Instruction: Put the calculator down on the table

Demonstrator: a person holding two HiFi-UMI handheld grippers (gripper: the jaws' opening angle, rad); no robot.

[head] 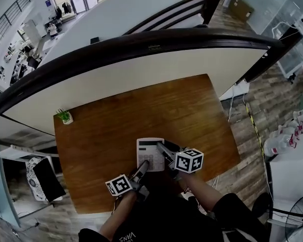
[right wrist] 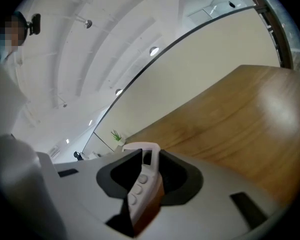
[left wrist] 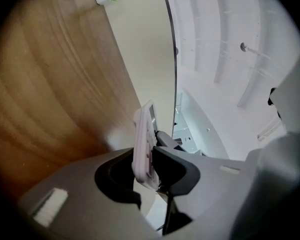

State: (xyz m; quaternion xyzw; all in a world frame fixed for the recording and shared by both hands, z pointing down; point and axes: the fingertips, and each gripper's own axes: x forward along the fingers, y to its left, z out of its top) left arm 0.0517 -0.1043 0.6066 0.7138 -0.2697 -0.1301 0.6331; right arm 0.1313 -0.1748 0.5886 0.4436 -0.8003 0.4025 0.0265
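Note:
A white calculator (head: 150,154) hangs low over the near part of the wooden table (head: 116,120), held from both sides. My left gripper (head: 143,166) grips its near-left corner, and my right gripper (head: 163,149) grips its right edge. In the left gripper view the calculator (left wrist: 144,139) stands edge-on between the jaws of the left gripper (left wrist: 149,166). In the right gripper view the right gripper (right wrist: 142,176) holds the calculator (right wrist: 142,186), whose round keys show, between its jaws. Whether the calculator touches the tabletop is hidden.
A small potted plant (head: 65,116) stands at the table's far left corner. A curved white partition (head: 141,69) with a dark rail borders the table's far edge. A chair (head: 40,178) sits left of the table and a fan (head: 298,221) at the lower right.

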